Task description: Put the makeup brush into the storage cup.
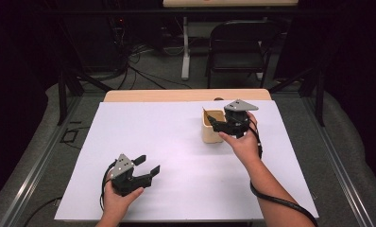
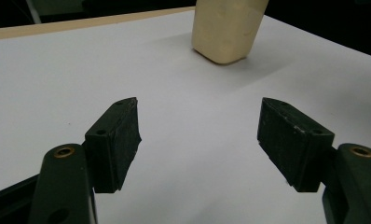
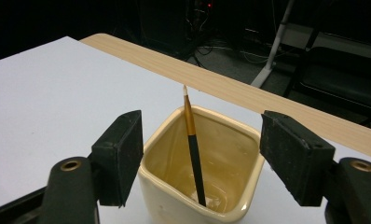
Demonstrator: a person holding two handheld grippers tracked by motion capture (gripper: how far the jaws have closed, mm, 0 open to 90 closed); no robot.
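A cream square ceramic cup [image 1: 211, 127] [image 3: 200, 168] [image 2: 225, 28] stands on the white table sheet [image 1: 176, 156], right of the middle. A thin brush [image 3: 193, 149] with a black handle, gold ferrule and white tip leans inside it, tip up. My right gripper [image 1: 213, 121] [image 3: 200, 156] hovers open just over the cup's right rim, with a jaw on each side of the cup and nothing held. My left gripper [image 1: 147, 165] [image 2: 197, 140] is open and empty above the near left of the sheet, pointing toward the cup.
The wooden table edge [image 1: 186, 95] runs along the back of the sheet. Beyond it stand a black folding chair [image 1: 240, 47], a white table leg [image 1: 185, 47] and floor cables. Black frame posts [image 1: 62, 90] flank the table.
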